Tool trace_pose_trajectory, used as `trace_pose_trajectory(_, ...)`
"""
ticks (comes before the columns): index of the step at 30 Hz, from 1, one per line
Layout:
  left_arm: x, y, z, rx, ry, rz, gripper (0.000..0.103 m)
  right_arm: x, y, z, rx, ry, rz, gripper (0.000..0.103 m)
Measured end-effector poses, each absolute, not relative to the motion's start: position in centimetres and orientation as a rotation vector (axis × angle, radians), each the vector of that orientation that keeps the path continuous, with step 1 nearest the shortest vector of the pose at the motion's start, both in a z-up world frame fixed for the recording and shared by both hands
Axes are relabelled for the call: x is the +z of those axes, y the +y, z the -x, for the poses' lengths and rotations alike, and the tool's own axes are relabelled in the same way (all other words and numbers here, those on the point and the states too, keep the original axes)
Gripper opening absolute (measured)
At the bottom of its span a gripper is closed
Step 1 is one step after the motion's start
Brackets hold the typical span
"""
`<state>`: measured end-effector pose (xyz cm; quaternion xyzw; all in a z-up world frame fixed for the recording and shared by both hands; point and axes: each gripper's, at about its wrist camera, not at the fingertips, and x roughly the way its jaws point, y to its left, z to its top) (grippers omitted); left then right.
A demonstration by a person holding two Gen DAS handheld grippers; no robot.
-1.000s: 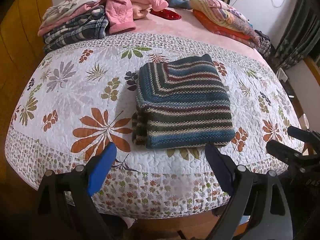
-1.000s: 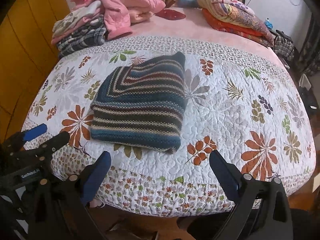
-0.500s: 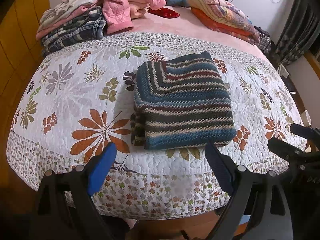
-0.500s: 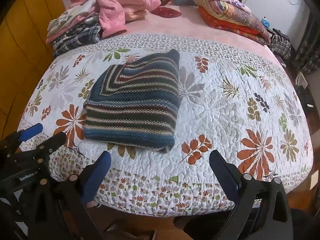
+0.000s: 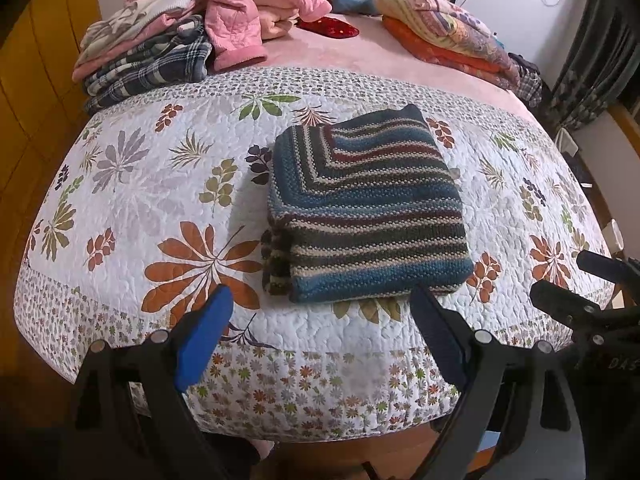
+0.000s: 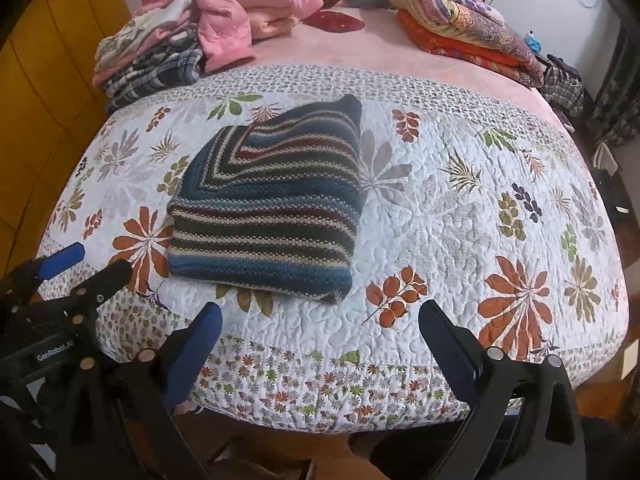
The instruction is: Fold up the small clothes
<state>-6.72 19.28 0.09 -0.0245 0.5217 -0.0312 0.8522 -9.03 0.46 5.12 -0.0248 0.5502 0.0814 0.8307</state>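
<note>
A striped knitted sweater (image 5: 366, 208) in blue, dark red and cream lies folded into a thick square on the floral quilt (image 5: 140, 184); the right wrist view shows the same sweater (image 6: 268, 208) left of centre. My left gripper (image 5: 320, 304) hangs open just in front of the sweater's near edge, empty. My right gripper (image 6: 320, 316) is open too, nothing between its blue fingers, over the quilt's front border right of the sweater. Each gripper appears at the edge of the other's view.
At the back left lies a stack of folded clothes (image 5: 148, 60) topped by a pink quilted jacket (image 5: 256, 4). Folded patterned blankets (image 5: 452, 36) sit back right on the pink sheet (image 6: 360, 48). A yellow wooden wall (image 6: 44, 92) runs along the left; curtains (image 5: 600, 52) hang right.
Both cameras have shifted slightly, so the sweater sits a little nearer and lower in view. Both grippers stay open and nothing on the bed has moved.
</note>
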Motion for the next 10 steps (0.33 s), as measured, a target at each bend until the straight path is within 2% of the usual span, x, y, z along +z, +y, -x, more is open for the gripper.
trace_pose_trajectory(10,0.25,19.32,6.7,-0.065,1.092,0.052,0.089,4.88,0.3,9.02,0.161,1.172,0.053,0.099)
